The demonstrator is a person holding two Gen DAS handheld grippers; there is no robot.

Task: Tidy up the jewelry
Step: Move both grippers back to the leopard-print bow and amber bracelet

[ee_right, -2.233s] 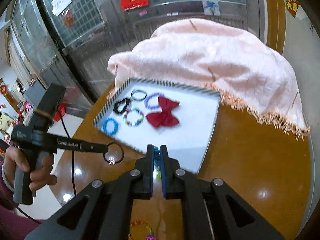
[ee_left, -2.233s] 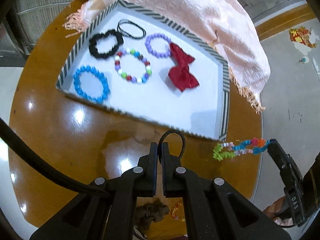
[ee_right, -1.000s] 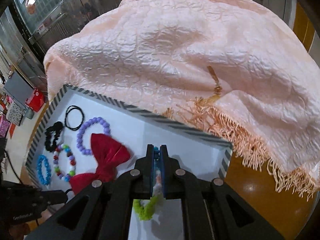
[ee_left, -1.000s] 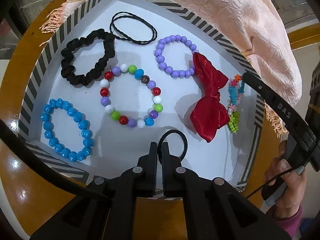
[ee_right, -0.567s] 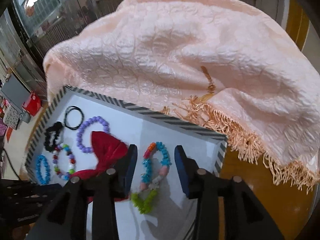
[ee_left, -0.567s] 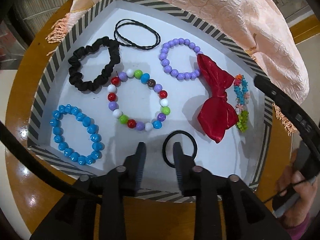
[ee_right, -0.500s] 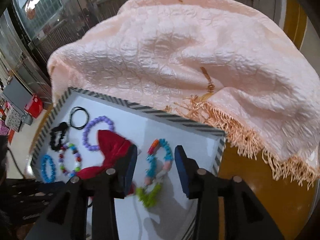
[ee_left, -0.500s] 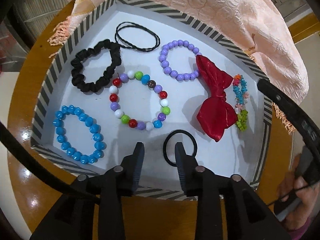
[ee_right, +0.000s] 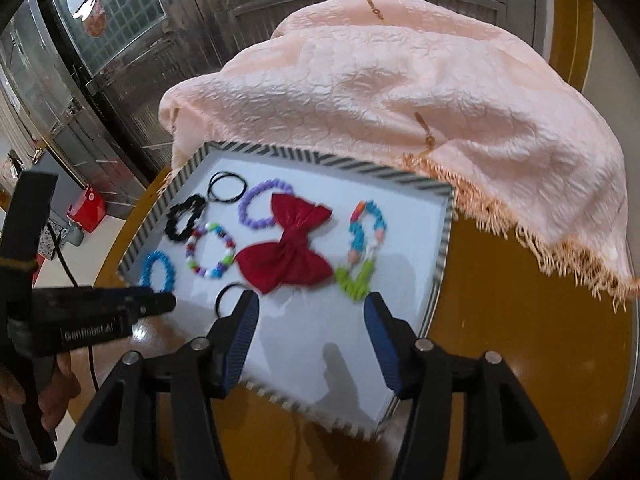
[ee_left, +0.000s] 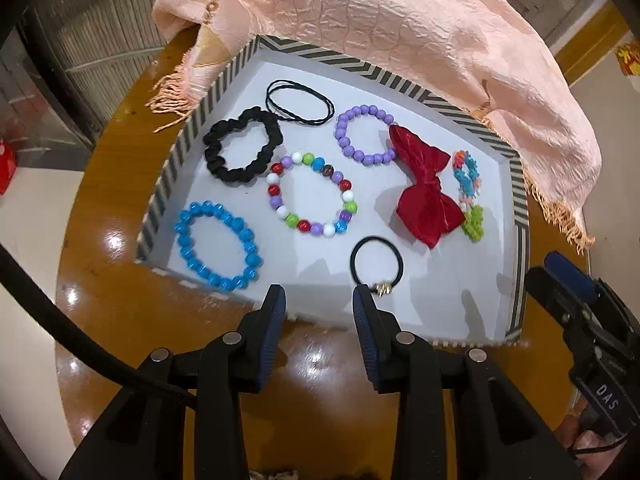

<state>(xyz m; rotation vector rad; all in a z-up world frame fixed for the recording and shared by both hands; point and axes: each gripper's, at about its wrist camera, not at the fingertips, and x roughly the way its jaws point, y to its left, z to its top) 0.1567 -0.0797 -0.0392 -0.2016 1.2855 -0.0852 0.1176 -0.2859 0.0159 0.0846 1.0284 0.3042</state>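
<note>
Both your grippers are hanging open and empty over the tray, everything's lying inside it.

Your left gripper [ee_left: 319, 298] has just been opening, its jaws are standing wide with nothing between them, and the black hair tie with the gold charm [ee_left: 376, 265] is lying just ahead of its right finger, not pinched. Your right gripper [ee_right: 311, 306] has been spreading too and is gripping nothing; the multicolour flower bracelet [ee_right: 363, 250] is sitting just beyond its tips, beside the red bow [ee_right: 289, 249]. Counting what's in the striped tray [ee_left: 518, 208]: four bead bracelets (blue [ee_left: 217, 245], mixed-colour [ee_left: 313, 193], purple [ee_left: 365, 135], flower), two thin black ties (charm one, plus the looped one [ee_left: 299, 102]), one black scrunchie [ee_left: 241, 144], one bow. The peach shawl [ee_left: 420, 28] is draping over the tray's far edge.
</note>
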